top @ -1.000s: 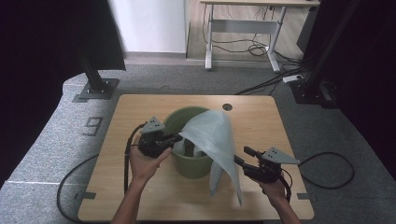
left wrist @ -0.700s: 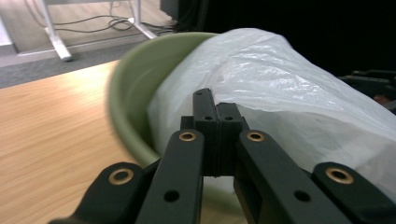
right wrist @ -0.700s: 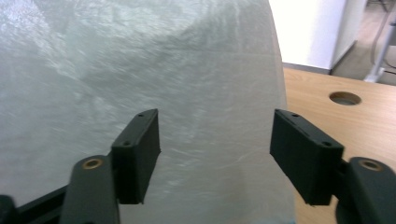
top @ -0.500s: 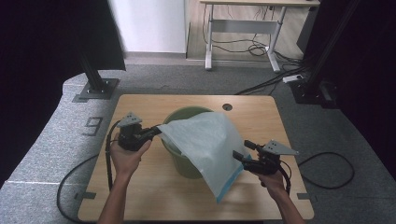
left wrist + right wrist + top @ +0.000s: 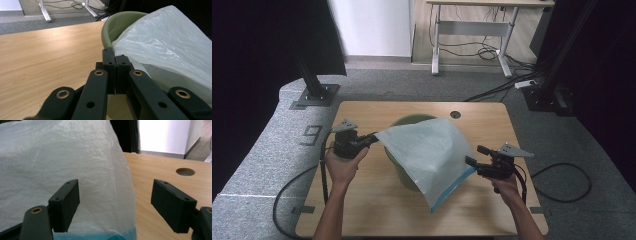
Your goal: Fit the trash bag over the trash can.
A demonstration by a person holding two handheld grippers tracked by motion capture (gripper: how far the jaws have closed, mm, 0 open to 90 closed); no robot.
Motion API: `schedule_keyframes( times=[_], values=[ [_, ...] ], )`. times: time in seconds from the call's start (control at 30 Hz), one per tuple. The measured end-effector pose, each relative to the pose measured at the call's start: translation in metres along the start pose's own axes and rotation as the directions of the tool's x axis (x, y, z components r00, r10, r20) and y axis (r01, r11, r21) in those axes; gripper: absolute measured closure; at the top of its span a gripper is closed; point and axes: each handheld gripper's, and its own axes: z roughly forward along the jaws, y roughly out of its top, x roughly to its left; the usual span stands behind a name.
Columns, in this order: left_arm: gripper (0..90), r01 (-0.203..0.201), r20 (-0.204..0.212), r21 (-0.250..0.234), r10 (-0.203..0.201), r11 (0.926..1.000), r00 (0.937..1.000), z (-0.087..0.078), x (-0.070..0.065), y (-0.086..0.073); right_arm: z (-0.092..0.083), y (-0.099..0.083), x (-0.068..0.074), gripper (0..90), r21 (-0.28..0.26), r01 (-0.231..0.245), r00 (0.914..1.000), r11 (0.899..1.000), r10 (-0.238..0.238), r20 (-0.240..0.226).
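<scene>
A white plastic bag (image 5: pixel 427 150) with a blue strip along its lower edge lies stretched across a green bin (image 5: pixel 409 120) on the wooden table (image 5: pixel 377 200). My left gripper (image 5: pixel 373 137) is left of the bin, shut on the bag's left corner; in the left gripper view its jaws (image 5: pixel 115 60) meet on the film where the bag (image 5: pixel 170 42) starts, beside the bin (image 5: pixel 120 25). My right gripper (image 5: pixel 473 155) is at the bag's right edge. Its jaws (image 5: pixel 117 200) have just been opening and stand wide, with the bag's edge (image 5: pixel 62 157) between them, unpressed.
A round cable hole (image 5: pixel 455 114) sits in the table behind the bin, also in the right gripper view (image 5: pixel 185 171). Cables trail off both grippers onto grey carpet. Black stands flank the table, and a desk frame stands farther back.
My left gripper has moved left with the bag's corner, pulling the hanging bag out flat over the bin. My right gripper's jaws have spread and let go of the bag.
</scene>
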Motion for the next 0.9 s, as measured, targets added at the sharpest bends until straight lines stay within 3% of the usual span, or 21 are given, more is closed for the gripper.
schedule_keyframes(
  times=[0.13, 0.23, 0.4, 0.43, 0.47, 0.57, 0.73, 0.9],
  values=[
    [87.9, 0.004, 0.001, -0.003, -0.004, 1.0000, 1.0000, 0.000, 0.000, 0.000, 0.003, -0.002, 0.003, 27.1, 0.009, 0.015, 0.9999, 1.000, -0.014, -0.009],
    [87.8, 0.005, 0.003, -0.004, -0.005, 1.0000, 1.0000, 0.000, 0.000, 0.000, 0.004, -0.004, 0.004, 35.3, 0.005, 0.013, 0.9995, 1.000, -0.013, -0.030],
    [87.2, 0.009, 0.009, -0.006, -0.009, 0.9999, 0.9999, 0.000, 0.000, 0.000, 0.006, -0.008, 0.005, 63.2, 0.009, 0.008, 0.9962, 1.000, -0.007, -0.087],
    [87.0, 0.010, 0.009, -0.007, -0.010, 0.9999, 0.9999, 0.000, -0.001, 0.000, 0.007, -0.008, 0.006, 74.5, 0.006, 0.003, 0.9942, 1.000, -0.002, -0.107],
    [87.0, 0.010, 0.010, -0.008, -0.010, 0.9999, 0.9999, 0.000, -0.001, 0.000, 0.007, -0.008, 0.006, 74.5, 0.006, 0.003, 0.9942, 1.000, -0.002, -0.107],
    [86.9, 0.009, 0.013, -0.011, -0.009, 0.9999, 0.9999, 0.000, -0.003, 0.000, 0.007, -0.006, 0.009, 86.1, 0.018, 0.013, 0.9932, 1.000, -0.011, -0.116],
    [87.7, -0.008, 0.021, -0.001, 0.008, 1.0000, 0.9997, 0.008, -0.012, 0.002, -0.001, 0.005, 0.016, 88.6, -0.006, 0.024, 0.9927, 1.000, -0.025, -0.118],
    [87.6, -0.035, 0.052, 0.001, 0.034, 0.9994, 0.9981, 0.016, -0.024, 0.008, -0.019, 0.025, 0.018, 88.7, -0.039, 0.031, 0.9962, 0.999, -0.035, -0.080]
  ],
)
